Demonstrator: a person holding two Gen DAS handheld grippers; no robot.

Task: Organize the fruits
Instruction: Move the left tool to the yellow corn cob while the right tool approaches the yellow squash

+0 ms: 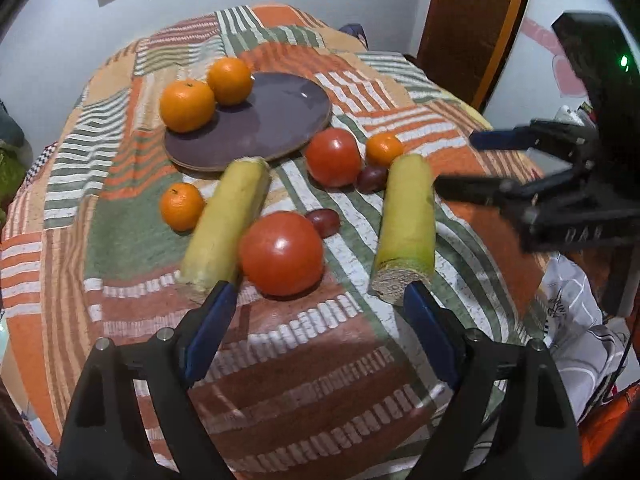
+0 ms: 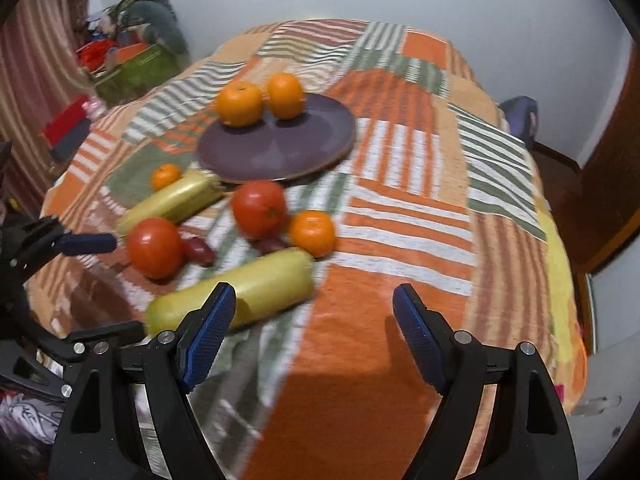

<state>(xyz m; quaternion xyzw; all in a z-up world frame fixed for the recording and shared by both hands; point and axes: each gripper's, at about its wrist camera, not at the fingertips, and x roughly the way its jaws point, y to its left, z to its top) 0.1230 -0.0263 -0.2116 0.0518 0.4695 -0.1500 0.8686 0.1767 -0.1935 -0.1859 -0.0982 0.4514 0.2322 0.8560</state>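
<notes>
Near corn cob (image 1: 406,226) points roughly plateward (image 1: 280,120).

- We read raised letters, seemingly "DAH", on the black body of the right tongs (image 1: 456,164) in the left wrist view.
- We find nothing else legible.

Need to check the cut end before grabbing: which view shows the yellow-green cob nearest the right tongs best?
Left wrist view: the cob is sharp, showing its whole length and rough cut end. In the right wrist view the cob is blurred and partly hidden behind a finger.
</notes>
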